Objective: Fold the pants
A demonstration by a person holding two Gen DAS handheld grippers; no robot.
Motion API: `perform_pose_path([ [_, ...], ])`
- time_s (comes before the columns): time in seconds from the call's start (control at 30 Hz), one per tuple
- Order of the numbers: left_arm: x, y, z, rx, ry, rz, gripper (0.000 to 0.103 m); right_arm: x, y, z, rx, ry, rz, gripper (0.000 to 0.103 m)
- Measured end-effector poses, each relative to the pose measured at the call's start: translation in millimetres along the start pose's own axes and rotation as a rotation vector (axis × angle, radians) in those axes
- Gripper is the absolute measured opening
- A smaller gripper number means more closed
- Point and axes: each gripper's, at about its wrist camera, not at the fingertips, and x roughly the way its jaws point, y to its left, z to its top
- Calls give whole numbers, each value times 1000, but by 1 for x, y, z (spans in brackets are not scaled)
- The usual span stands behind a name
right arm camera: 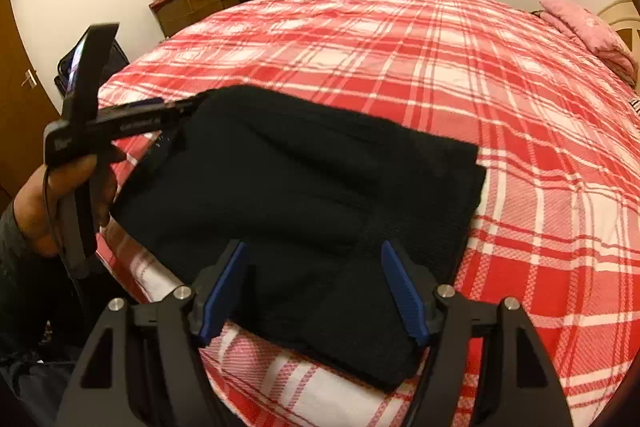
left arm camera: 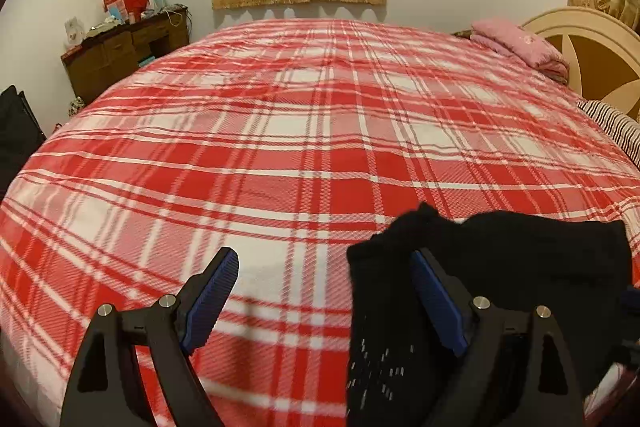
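Observation:
The black pants (right arm camera: 312, 187) lie folded in a thick bundle near the front edge of the bed; they also show at the lower right of the left wrist view (left arm camera: 500, 255). My right gripper (right arm camera: 314, 259) is open, its blue pads straddling the near part of the bundle just above it. My left gripper (left arm camera: 324, 267) is open, with its right finger over the left edge of the pants and its left finger over bare blanket. In the right wrist view the left gripper (right arm camera: 176, 111) sits at the bundle's far left corner, held by a hand.
A red and white plaid blanket (left arm camera: 300, 131) covers the bed. A pink folded cloth (left arm camera: 520, 45) and a striped pillow (left arm camera: 612, 123) lie by the headboard at the right. A wooden cabinet (left arm camera: 120, 55) with clutter stands at the far left wall.

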Motion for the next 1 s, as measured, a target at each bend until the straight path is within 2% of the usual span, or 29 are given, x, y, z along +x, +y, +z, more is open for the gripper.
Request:
perform_pose_path([
  [0.17, -21, 8, -8, -29, -22, -18, 88, -16, 18, 13, -44, -73, 16, 72],
  [0.33, -17, 10, -15, -26, 7, -10, 88, 3, 29, 39, -45, -92, 86, 72],
  [0.4, -14, 11, -17, -32, 17, -12, 88, 16, 31, 48, -28, -84, 124, 75],
  [0.5, -11, 10, -20, -33, 27, -20, 88, 34, 30, 57, -14, -71, 124, 75],
  [0.6, -6, 8, -24, -25, 39, -24, 88, 61, 22, 58, 5, 36, 101, 78],
  [0.63, -4, 7, -26, -28, 43, -27, 88, 64, 20, 57, 0, 33, 103, 79],
  [0.8, -10, 9, -27, -48, 36, -44, 88, 57, 29, 53, -48, 25, 70, 81],
  [0.93, -20, 8, -27, -43, 15, -62, 88, 34, 11, 47, 44, -20, 103, 81],
  [1.0, -24, 8, -26, -54, 2, -80, 88, 15, -4, 42, 90, -65, 73, 82],
])
